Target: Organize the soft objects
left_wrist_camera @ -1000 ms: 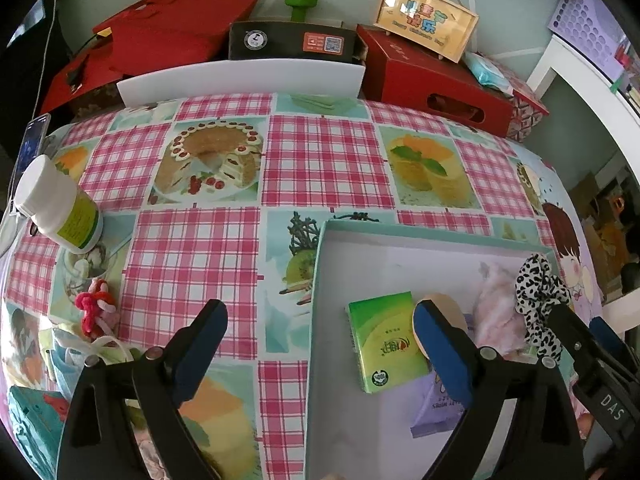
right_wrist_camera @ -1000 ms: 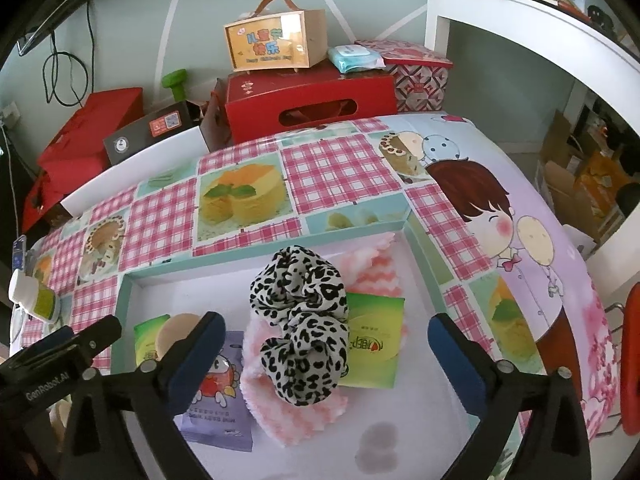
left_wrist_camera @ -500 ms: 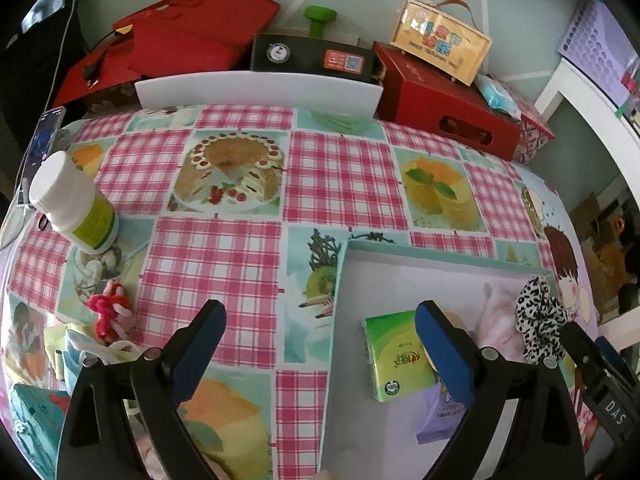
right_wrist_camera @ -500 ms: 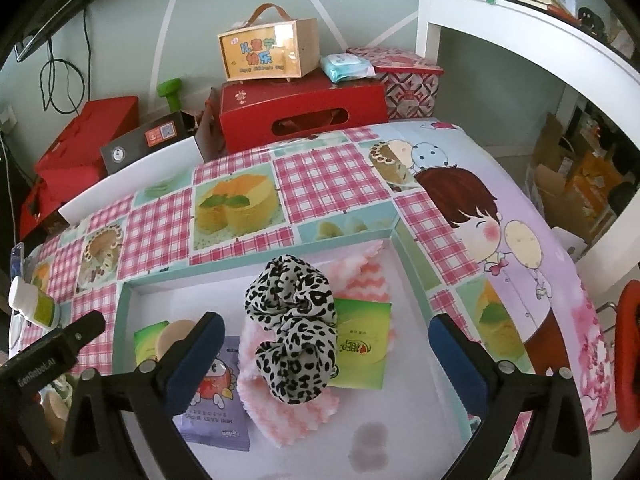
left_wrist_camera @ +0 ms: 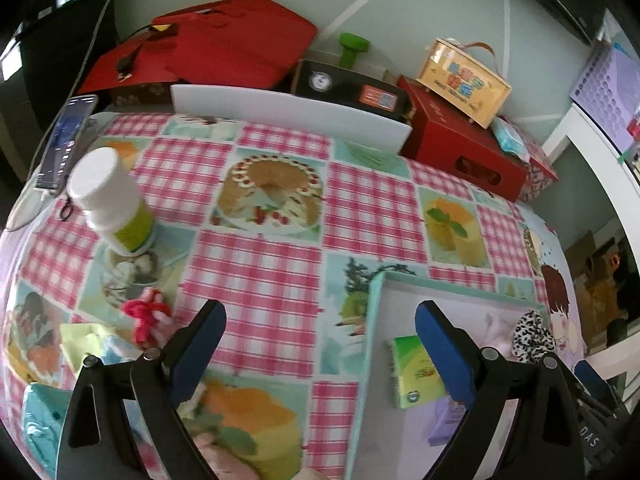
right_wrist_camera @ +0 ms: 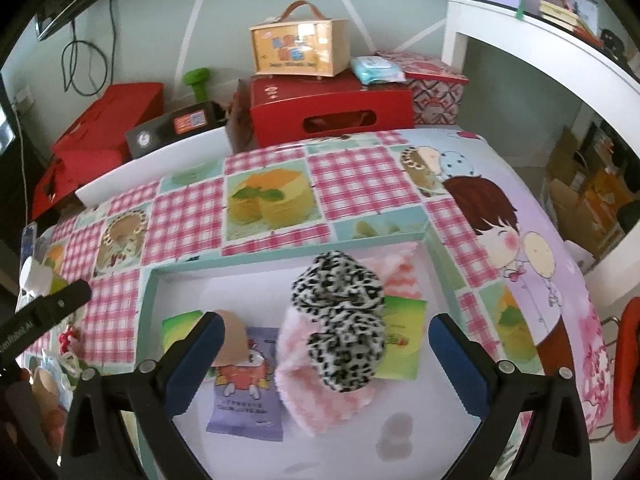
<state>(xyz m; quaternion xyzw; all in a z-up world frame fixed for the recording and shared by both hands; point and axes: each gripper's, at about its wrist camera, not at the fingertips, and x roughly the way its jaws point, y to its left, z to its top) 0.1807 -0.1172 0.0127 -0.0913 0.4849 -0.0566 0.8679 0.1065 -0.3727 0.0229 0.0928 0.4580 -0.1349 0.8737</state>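
so both grippers are held wide open with nothing gripped: left gripper (left_wrist_camera: 320, 344) over the tablecloth's near edge, right gripper (right_wrist_camera: 326, 346) above the shallow teal-rimmed tray (right_wrist_camera: 147, 320), where the leopard-print fabric scrunchie (right_wrist_camera: 340, 320) is piled on a fluffy pink cloth (right_wrist_camera: 320, 404).

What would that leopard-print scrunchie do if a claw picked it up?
The leopard-print scrunchie looks like bunched fabric, so it would probably squash and droop. It seems light. Lying on the pink cloth, it might drag that along.
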